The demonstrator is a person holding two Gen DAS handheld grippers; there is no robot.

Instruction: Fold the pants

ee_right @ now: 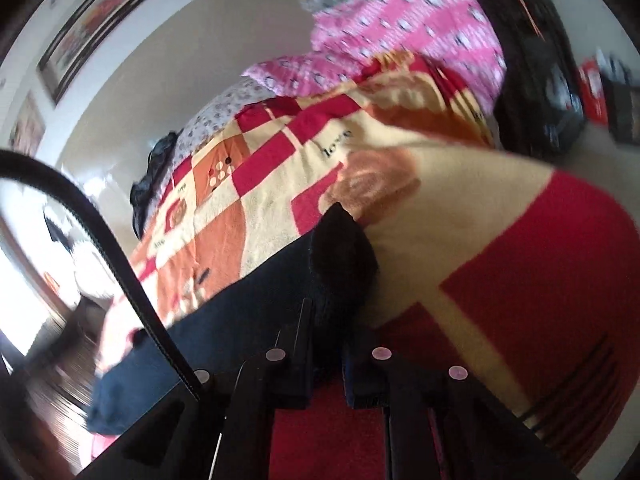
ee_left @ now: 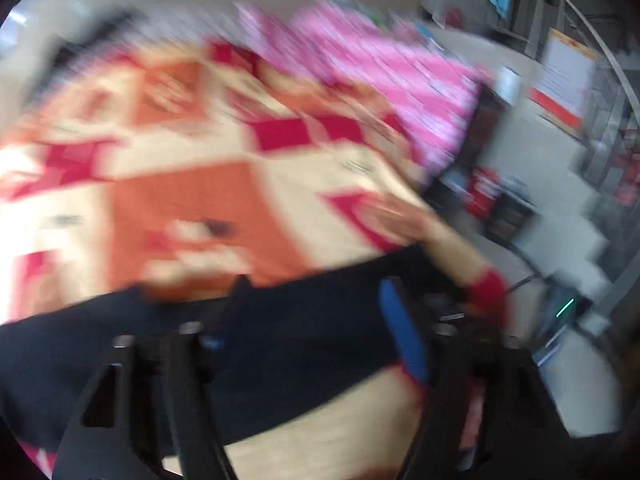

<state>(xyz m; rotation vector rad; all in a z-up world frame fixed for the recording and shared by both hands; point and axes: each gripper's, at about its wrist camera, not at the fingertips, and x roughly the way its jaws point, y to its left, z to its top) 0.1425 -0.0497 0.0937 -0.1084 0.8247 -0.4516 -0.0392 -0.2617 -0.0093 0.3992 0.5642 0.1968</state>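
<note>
My right tongs [ee_right: 326, 344] sit nearest in the right wrist view, jaws drawn almost together with a bunched dark corner of the pants [ee_right: 248, 312] pinched between them. The cloth humps up just past the tips. From that pinch the pants run away to the left as a long dark band lying on the bed, over the patchwork blanket [ee_right: 500, 264] in red, orange and cream.

My left tongs [ee_left: 320, 320] stand wide, blue pads well apart. The pants [ee_left: 288, 344] pass under and between the fingers, but I see no pad pressing on them, so nothing is held on that side. This view is badly smeared. A hand [ee_left: 424, 232] with a red cuff shows just right of the tongs, detail too blurred to read.

Step in hand, as I judge it: one end gripped by the right, the left free and about to go for its own hold, ready to carry a fold across. The pants look stretched out flat, maybe already doubled, can't tell.

Next move calls for the left tongs to drop onto the pants' edge and close on it, all layers included, then both lift together and lay that end over the other, edges kept in line.

Farther off: pink printed bedding [ee_right: 420, 32] at the head of the bed, then a pale wall with a framed picture [ee_right: 96, 24].
</note>
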